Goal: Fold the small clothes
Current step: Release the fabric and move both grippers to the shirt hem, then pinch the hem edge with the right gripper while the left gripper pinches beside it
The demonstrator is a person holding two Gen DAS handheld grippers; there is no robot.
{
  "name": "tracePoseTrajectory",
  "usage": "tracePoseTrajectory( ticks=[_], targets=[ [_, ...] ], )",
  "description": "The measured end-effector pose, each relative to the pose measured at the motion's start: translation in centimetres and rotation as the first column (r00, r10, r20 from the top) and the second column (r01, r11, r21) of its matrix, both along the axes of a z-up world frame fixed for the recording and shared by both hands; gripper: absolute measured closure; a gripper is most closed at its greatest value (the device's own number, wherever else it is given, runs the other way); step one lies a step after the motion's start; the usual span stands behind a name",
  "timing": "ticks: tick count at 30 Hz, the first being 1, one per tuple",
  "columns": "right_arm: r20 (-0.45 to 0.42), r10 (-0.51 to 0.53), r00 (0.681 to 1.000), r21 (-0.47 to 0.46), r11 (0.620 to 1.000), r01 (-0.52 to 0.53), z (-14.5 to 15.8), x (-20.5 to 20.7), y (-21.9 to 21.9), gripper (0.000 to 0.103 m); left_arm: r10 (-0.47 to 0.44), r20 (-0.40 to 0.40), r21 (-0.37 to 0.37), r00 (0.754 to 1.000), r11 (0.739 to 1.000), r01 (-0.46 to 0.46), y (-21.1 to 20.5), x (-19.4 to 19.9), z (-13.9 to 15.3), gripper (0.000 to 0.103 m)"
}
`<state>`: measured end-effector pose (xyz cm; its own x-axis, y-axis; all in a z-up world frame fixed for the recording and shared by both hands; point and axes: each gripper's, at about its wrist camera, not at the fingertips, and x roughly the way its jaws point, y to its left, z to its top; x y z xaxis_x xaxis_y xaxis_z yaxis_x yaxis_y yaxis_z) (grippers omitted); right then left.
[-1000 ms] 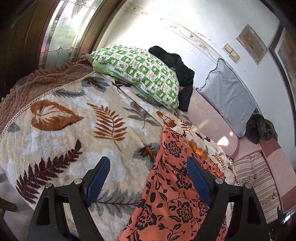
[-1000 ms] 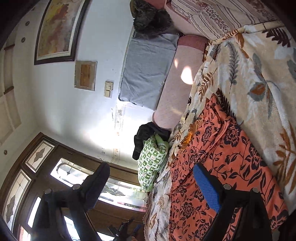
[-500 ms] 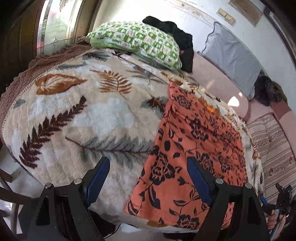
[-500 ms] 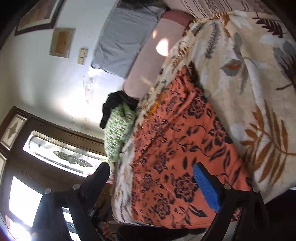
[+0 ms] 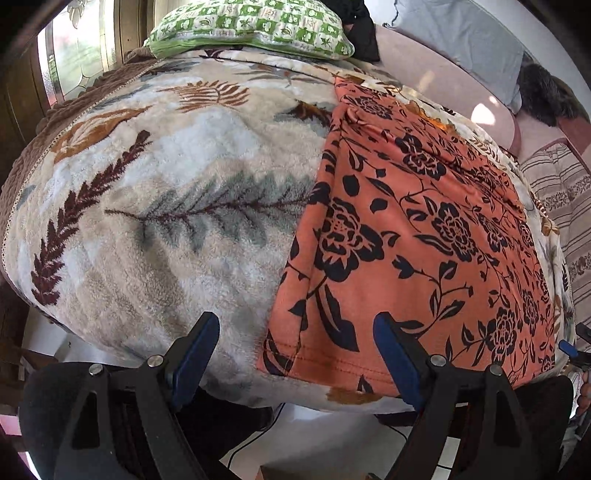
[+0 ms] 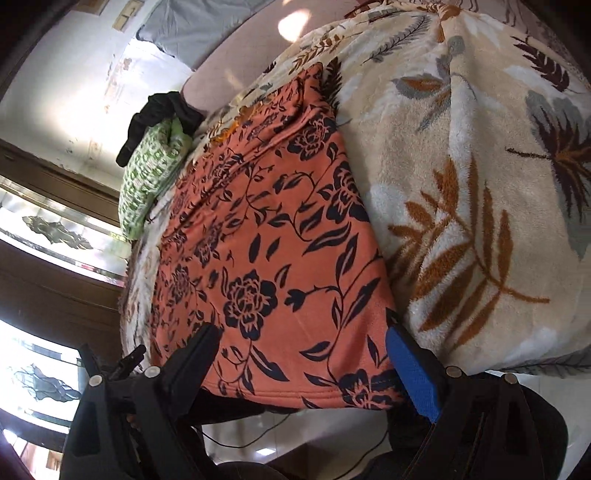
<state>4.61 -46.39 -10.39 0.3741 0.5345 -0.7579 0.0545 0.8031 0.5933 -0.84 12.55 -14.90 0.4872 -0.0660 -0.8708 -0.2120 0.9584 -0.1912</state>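
An orange garment with a black flower print (image 5: 417,236) lies spread flat on a leaf-patterned fleece blanket (image 5: 166,206); its hem hangs over the near edge of the bed. It also shows in the right wrist view (image 6: 266,258). My left gripper (image 5: 295,347) is open and empty, low at the hem's left corner. My right gripper (image 6: 303,358) is open and empty, low at the hem's right corner. Neither touches the cloth.
A green checked pillow (image 5: 251,26) and a dark garment (image 6: 159,114) lie at the far end of the bed. A pink bolster (image 5: 443,81) and a grey cushion (image 5: 465,40) stand against the wall. A window is on the left. White floor with a cable shows below the bed edge.
Both grippers have drawn back and down from over the bed to its near edge, level with the garment's hem. Both stayed open. The garment has not moved.
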Motion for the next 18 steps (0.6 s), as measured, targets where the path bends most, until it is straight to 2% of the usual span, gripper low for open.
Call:
tracePoseTrajectory(
  ticks=[6, 18],
  targets=[
    [-0.043, -0.004, 0.999, -0.063, 0.998, 0.002, -0.6, -0.3, -1.0, 0.010, -0.035, -0.027, 0.004, 0.999, 0.999, 0.035, -0.7, 0.4, -0.7, 0.017],
    [-0.077, 0.013, 0.997, -0.029, 0.999, -0.016, -1.9, 0.0, -0.7, 0.010, -0.057, -0.064, 0.017, 0.996, 0.998, 0.058, -1.1, 0.7, -1.5, 0.017]
  ],
)
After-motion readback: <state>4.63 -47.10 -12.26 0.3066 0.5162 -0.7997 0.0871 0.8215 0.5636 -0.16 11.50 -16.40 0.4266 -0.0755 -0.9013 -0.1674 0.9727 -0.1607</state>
